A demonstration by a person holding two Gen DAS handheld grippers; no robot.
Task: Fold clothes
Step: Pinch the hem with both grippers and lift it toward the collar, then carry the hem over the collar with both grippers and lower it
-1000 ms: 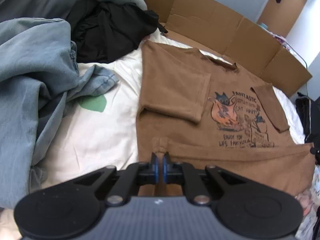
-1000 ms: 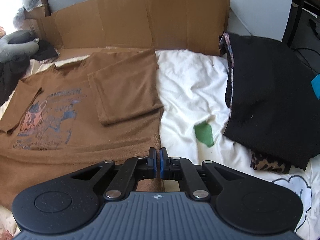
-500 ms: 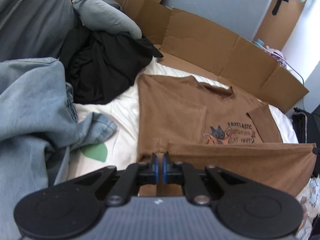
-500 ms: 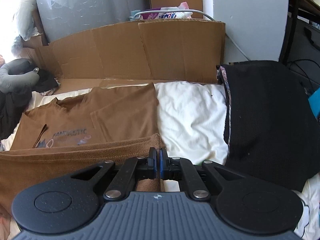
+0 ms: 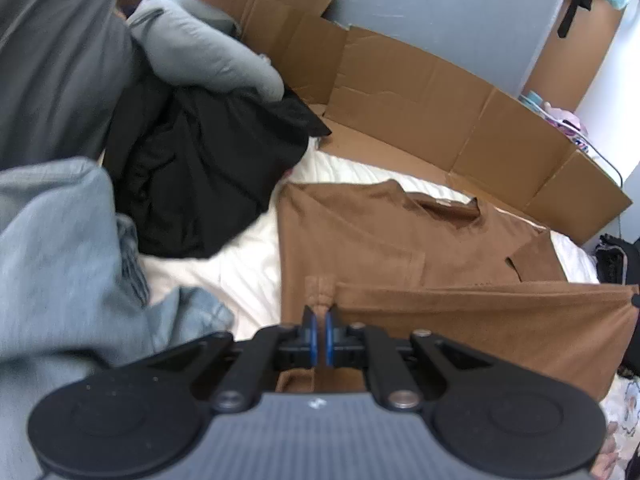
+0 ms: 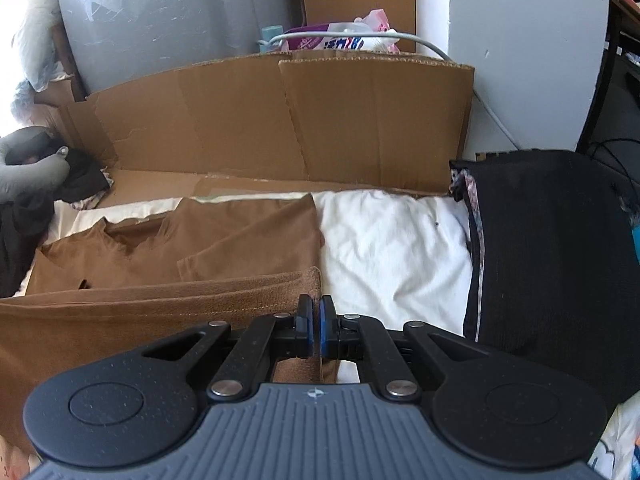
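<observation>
Brown knit t-shirt (image 5: 380, 236) lies flat on the white sheet (image 6: 392, 240), collar toward the cardboard, both sleeves folded in over the chest. Its hem is lifted off the sheet and stretched into a straight band across the lower body, one corner in each gripper.

Left gripper (image 5: 319, 330): blue pads pressed together on the hem's left corner, a bunched tab of cloth sticking up just past the tips. Right gripper (image 6: 315, 326): pads clamped on the right corner, stitched hem line visible beside them.

Edges: creased cardboard sheets (image 6: 320, 120) stand as a wall just behind the collar. Left of the shirt, a rumpled black garment (image 5: 200, 184) with a grey padded cushion (image 5: 208, 52) on top, near the shoulder; bare sheet strip between. Faded denim (image 5: 72, 264) heaped at near left. Right of the shirt, an open stretch of wrinkled sheet, then a black ribbed fabric (image 6: 552, 248) with a patterned edge.
</observation>
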